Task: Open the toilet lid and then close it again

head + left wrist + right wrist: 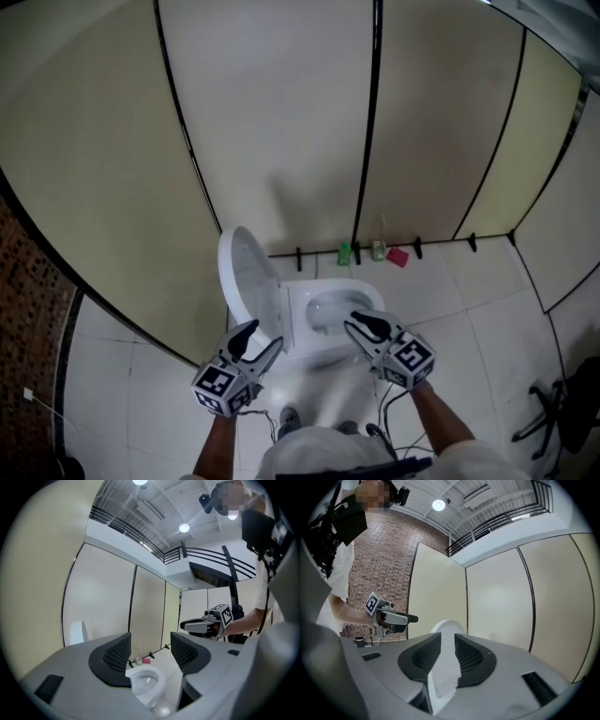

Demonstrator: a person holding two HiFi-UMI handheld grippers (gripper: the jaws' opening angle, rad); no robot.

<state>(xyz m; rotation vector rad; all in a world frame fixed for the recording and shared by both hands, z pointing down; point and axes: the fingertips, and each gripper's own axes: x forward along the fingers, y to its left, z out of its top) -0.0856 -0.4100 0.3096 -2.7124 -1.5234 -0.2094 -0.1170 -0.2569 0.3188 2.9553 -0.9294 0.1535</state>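
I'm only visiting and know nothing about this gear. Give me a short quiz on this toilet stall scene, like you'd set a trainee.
1. True or false: the toilet lid stands raised.
2. Which pair has the wider gap? A: left tongs. B: right tongs.
3. Fill in: the left tongs hold ____.
Key: 1 true; 2 A; 3 nothing.

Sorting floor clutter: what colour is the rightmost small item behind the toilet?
Pink item; clearest in the head view.
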